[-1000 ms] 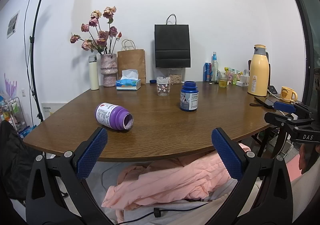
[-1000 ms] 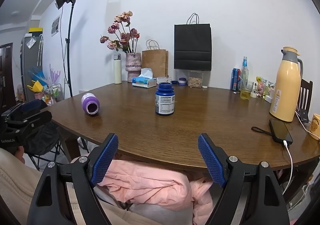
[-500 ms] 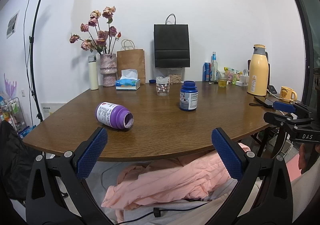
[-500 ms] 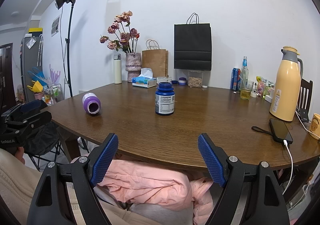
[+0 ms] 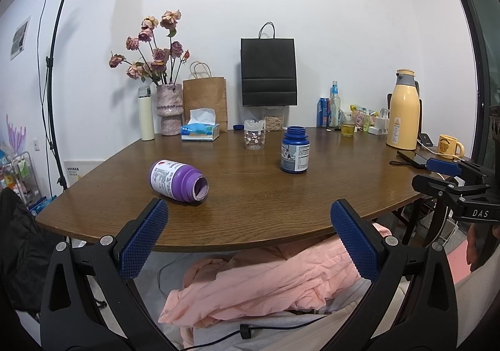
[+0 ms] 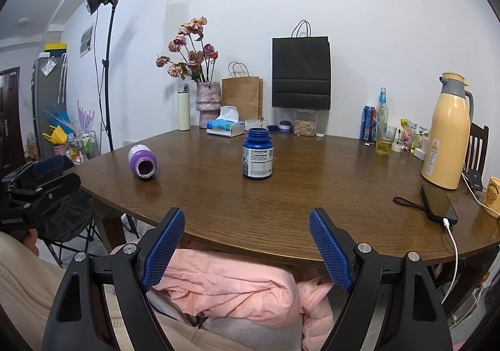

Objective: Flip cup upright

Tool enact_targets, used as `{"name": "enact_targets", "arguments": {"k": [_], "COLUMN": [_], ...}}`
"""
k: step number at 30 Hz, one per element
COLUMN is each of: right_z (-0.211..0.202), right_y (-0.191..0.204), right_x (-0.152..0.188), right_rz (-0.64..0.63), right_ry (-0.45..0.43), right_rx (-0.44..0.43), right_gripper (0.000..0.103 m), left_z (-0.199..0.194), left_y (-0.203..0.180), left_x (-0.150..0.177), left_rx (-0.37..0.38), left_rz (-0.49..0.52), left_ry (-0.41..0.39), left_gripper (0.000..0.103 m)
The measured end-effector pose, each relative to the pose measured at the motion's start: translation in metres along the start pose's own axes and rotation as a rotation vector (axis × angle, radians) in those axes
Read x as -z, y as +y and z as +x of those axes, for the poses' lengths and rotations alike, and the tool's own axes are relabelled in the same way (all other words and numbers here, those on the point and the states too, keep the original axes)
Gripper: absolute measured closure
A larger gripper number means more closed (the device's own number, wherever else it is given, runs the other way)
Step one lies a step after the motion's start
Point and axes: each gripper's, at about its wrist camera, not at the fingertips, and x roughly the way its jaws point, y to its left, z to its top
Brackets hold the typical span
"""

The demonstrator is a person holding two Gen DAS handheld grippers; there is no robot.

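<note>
progress: nothing done yet; the purple bottle point(image 5: 177, 180), the thing to be flipped, lies on its side on the table point(image 5: 250, 195), apparently untouched.
remaining: reach, grip, stand it upright.
left gripper point(image 5: 249, 234): jaws wide apart, holding nothing, off the table's near edge.
right gripper point(image 6: 247, 248): jaws wide apart, holding nothing, likewise short of the table.
purple bottle contents: open mouth faces the cameras; looks empty.
blue bottle point(image 6: 257, 154): upright, uncapped, inside hidden.
glass point(image 6: 383, 140): yellowish liquid.
clear box point(image 6: 305, 126): pale seeds or grains.
</note>
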Motion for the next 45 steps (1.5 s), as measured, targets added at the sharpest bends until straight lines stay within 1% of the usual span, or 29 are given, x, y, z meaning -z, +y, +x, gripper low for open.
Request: {"name": "enact_targets", "arguments": {"k": [30, 34, 35, 37, 39, 40, 43, 45], "right_z": [-0.001, 0.006, 0.006, 0.009, 0.017, 0.022, 0.044, 0.063], "right_y": [0.002, 0.002, 0.002, 0.002, 0.003, 0.004, 0.01, 0.014], "right_x": [-0.001, 0.0, -0.001, -0.004, -0.013, -0.018, -0.032, -0.041], "right_rz": [-0.006, -0.008, -0.009, -0.01, -0.011, -0.013, -0.017, -0.005], "right_ry": [0.0, 0.002, 0.003, 0.002, 0.003, 0.005, 0.008, 0.029], "right_rx": [-0.003, -0.007, -0.009, -0.017, -0.043, -0.053, -0.091, -0.12], "right_gripper": [0.017, 0.017, 0.017, 0.017, 0.017, 0.017, 0.017, 0.017], "left_z": [-0.003, -0.001, 0.002, 0.008, 0.02, 0.026, 0.046, 0.065], "left_y": [-0.003, -0.007, -0.006, -0.005, 0.002, 0.008, 0.035, 0.059], "left_x": [-0.002, -0.003, -0.004, -0.007, -0.01, -0.011, -0.018, -0.026], "left_rx": [0.005, 0.02, 0.017, -0.009, -0.071, -0.096, -0.15, -0.174], "left_rz": [0.002, -0.002, 0.013, 0.074, 0.129, 0.133, 0.098, 0.037], "left_ry": [0.002, 0.024, 0.026, 0.028, 0.035, 0.041, 0.077, 0.154], "left_gripper": [0.0, 0.0, 0.0, 0.0, 0.0, 0.0, 0.0, 0.0]}}
